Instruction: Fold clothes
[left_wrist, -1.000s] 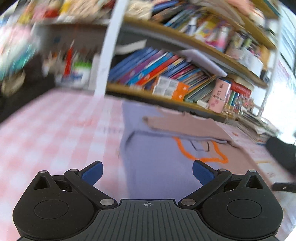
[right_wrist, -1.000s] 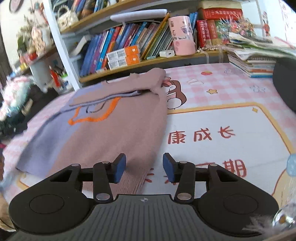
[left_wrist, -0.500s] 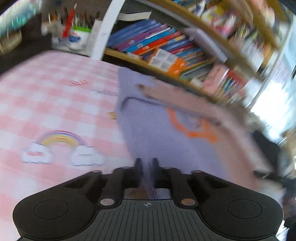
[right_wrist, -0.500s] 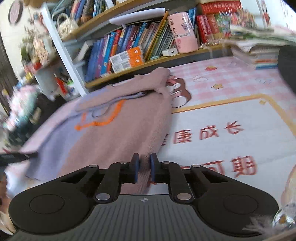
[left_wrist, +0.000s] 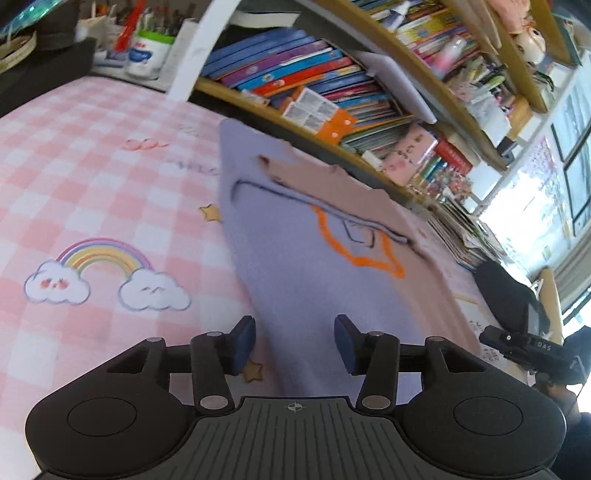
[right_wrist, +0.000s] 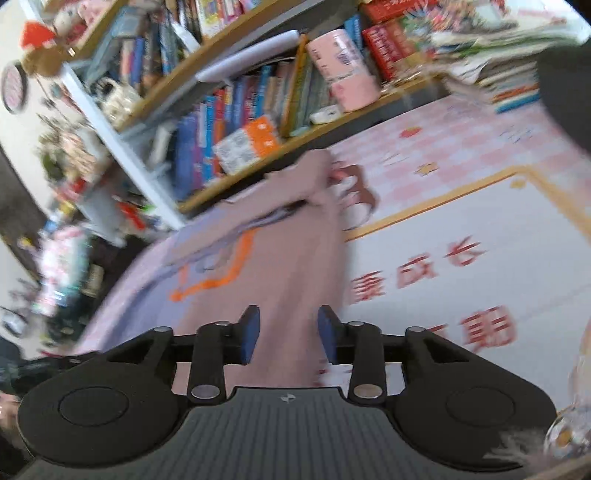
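Observation:
A lilac and dusty-pink sweater (left_wrist: 295, 251) with an orange outline lies flat on the pink checked mat (left_wrist: 92, 177), its sleeve folded across the top. My left gripper (left_wrist: 294, 345) is open at the sweater's near lilac hem, which runs between its fingers. In the right wrist view the sweater (right_wrist: 280, 266) lies on the mat (right_wrist: 461, 229). My right gripper (right_wrist: 289, 334) is open with the pink hem between its fingers. The right gripper also shows at the right edge of the left wrist view (left_wrist: 532, 349).
A low bookshelf (left_wrist: 314, 96) packed with books runs along the mat's far edge, with a pink cylinder (right_wrist: 343, 70) on it. A stack of books (right_wrist: 517, 85) sits far right. A dark object (left_wrist: 506, 295) lies by the sweater's right side.
Both grippers closed on the near hem half a second ago and have now opened. Both views have tilted and pulled in closer over the sweater.

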